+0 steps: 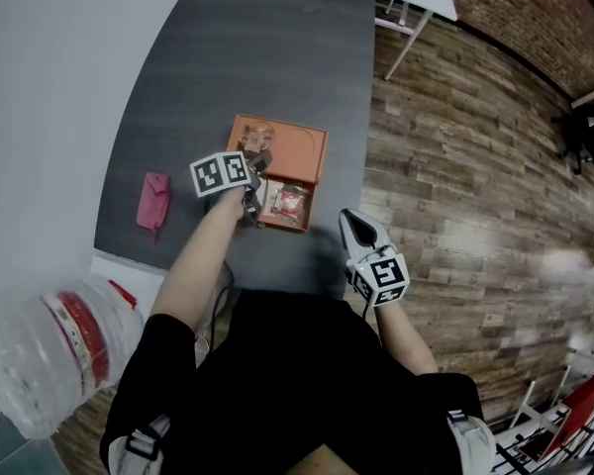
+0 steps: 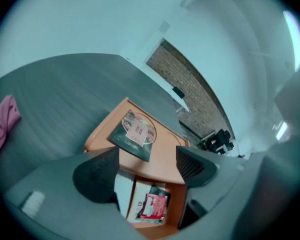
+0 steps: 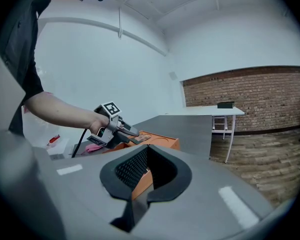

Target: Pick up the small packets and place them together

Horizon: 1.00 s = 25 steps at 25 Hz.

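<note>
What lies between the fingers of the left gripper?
The left gripper view shows the orange box's near compartment between them, holding a white packet and a red packet; the left gripper's fingers grip nothing.

In the head view, the near left corner of the orange compartmented tray [image 1: 315, 146] is covered by the left gripper [image 1: 254, 191], and the near edge of the dark square packet with a round picture [image 1: 258, 137] is hidden too. The print on the small red-and-white packet [image 1: 290, 203] cannot be read. In the left gripper view, a white printed packet [image 2: 132, 200] is half buried under the red-and-white one, and a crumpled pink cloth [image 2: 2, 121] is cut by the picture's dark rim. A clear plastic bottle with a red label [image 1: 54, 349] is blurred and cropped at the head view's lower left. In the right gripper view, the tray is mostly masked by the right gripper [image 3: 147, 151].
</note>
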{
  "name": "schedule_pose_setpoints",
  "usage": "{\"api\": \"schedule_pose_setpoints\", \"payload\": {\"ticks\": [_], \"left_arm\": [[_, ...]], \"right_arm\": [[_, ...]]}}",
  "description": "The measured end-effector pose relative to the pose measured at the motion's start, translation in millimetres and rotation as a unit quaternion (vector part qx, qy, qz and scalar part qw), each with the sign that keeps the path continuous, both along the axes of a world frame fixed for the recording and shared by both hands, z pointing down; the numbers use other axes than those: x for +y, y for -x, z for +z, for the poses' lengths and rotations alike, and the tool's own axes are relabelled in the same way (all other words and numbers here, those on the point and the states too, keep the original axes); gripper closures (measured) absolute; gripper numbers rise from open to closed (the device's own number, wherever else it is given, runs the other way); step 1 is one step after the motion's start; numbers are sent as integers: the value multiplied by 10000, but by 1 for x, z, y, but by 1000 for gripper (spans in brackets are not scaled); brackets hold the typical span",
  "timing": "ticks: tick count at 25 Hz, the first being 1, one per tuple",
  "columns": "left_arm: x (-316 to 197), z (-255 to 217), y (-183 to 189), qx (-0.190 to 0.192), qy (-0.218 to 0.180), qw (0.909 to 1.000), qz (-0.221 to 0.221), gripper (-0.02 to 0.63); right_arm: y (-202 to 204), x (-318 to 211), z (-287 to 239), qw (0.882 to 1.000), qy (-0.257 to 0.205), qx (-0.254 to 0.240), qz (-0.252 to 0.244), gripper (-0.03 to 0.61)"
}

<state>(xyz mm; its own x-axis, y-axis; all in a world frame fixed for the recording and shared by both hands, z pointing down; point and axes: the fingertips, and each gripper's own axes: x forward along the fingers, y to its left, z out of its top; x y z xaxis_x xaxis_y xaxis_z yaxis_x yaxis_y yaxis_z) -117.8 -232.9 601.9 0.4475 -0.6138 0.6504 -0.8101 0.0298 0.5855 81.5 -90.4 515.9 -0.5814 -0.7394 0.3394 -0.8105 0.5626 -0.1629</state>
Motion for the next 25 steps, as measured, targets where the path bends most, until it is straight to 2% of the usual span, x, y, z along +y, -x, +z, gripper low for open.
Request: {"api": "schedule_pose_setpoints", "payload": {"ticks": [2, 5, 9, 13, 17, 21, 24, 25], "left_arm": [[6, -2, 2, -390, -68, 9990, 202, 259], [9, -11, 4, -444, -368, 9982, 171, 261], [16, -26, 2, -67, -713, 9974, 122, 268], [30, -39, -5, 333, -1005, 9933, 462, 347], [48, -32, -20, 658, -868, 9878, 1110, 368], [60, -33, -28, 1243, -767, 9810, 1273, 399], [64, -45, -18, 1567, -1057, 9761, 1069, 507], [65, -50, -12, 1731, -1183, 9733, 935, 575]], "right_arm": [[-1, 0, -1, 10000, -25, -22, 6, 577], [-2, 0, -2, 10000, -41, -41, -13, 577], [3, 0, -4, 9999, -77, -55, -100, 577], [9, -1, -7, 9997, -128, -72, -186, 577], [10, 3, -6, 9997, -112, -53, -188, 577], [8, 4, -5, 9998, -95, -51, -137, 577], [6, 2, -6, 9999, -109, -55, -102, 577], [5, 1, -5, 9999, -107, -65, -85, 577]]}}
